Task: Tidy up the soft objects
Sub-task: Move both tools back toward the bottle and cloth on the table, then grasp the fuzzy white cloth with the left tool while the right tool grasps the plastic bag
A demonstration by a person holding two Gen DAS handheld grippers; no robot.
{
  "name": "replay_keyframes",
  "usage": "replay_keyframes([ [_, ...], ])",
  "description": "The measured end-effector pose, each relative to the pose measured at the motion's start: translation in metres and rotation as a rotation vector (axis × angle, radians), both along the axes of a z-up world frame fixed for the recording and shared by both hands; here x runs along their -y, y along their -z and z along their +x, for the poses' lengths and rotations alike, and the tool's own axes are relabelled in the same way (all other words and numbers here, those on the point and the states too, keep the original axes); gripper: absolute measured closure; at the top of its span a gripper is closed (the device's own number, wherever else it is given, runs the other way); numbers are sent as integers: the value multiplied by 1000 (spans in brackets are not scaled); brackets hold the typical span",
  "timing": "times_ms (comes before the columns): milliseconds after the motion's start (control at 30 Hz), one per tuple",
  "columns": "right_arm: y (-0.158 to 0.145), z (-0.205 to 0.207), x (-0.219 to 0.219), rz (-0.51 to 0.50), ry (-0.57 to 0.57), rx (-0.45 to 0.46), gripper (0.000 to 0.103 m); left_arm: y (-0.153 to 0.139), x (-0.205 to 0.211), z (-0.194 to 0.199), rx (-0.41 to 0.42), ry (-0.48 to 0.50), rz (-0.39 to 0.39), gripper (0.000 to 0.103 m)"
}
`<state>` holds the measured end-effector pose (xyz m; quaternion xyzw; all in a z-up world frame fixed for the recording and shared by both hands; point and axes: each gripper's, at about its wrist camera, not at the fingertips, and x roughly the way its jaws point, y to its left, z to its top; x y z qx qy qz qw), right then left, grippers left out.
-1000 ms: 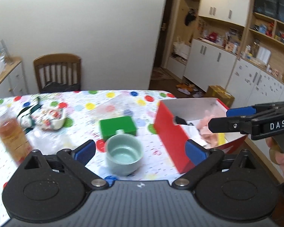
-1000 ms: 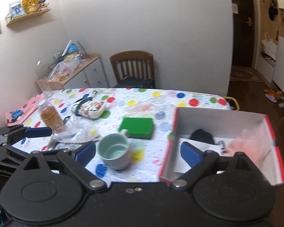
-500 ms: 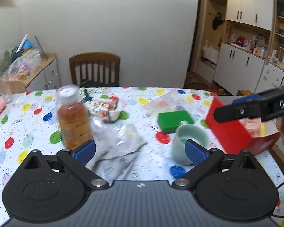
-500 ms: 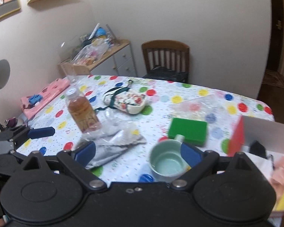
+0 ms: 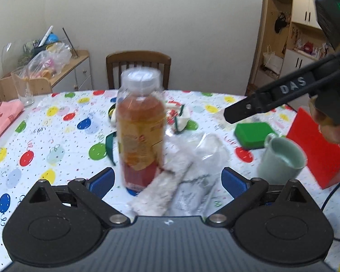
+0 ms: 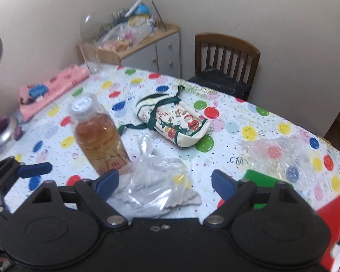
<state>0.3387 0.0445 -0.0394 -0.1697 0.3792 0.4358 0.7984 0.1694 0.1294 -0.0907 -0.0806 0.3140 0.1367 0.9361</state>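
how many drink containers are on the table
3: a tea bottle at centre, a green mug to its right beside the red box, and an empty glass at the far left edge.

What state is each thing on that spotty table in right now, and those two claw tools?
Bottle: upright, capped.
Plastic bag: crumpled, lying flat.
Christmas pouch: on its side.
Mug: upright.
Red box: open-topped.
Left gripper: open, empty.
Right gripper: open, empty.

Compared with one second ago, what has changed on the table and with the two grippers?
Both grippers swung left, away from the red box toward the bottle and the plastic-wrapped cloth. The left gripper and right gripper were open before and are open now, holding nothing. Bottle, cloth, mug and pouch stayed put.
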Motion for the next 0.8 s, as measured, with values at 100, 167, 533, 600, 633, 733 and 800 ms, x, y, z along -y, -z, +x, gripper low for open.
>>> replay_keyframes([
  [100, 12, 6, -22, -45, -29, -3, 18, 12, -11, 6, -14, -5, -27, 3],
  [167, 20, 8, -35, -65, -49, -5, 23, 19, -16, 10, -26, -8, -32, 3],
  [533, 50, 23, -90, -164, -178, 13, 40, 45, -40, 30, -71, 8, -126, 15],
  [600, 56, 26, -98, -184, -190, 27, 42, 49, -41, 34, -84, 21, -148, 16],
  [633, 59, 27, -102, -192, -195, 32, 42, 50, -41, 35, -86, 28, -151, 17],
  [733, 72, 30, -109, -222, -215, 30, 47, 53, -41, 39, -98, 36, -160, 30],
  [800, 77, 31, -110, -222, -221, 17, 53, 56, -43, 40, -99, 34, -182, 32],
])
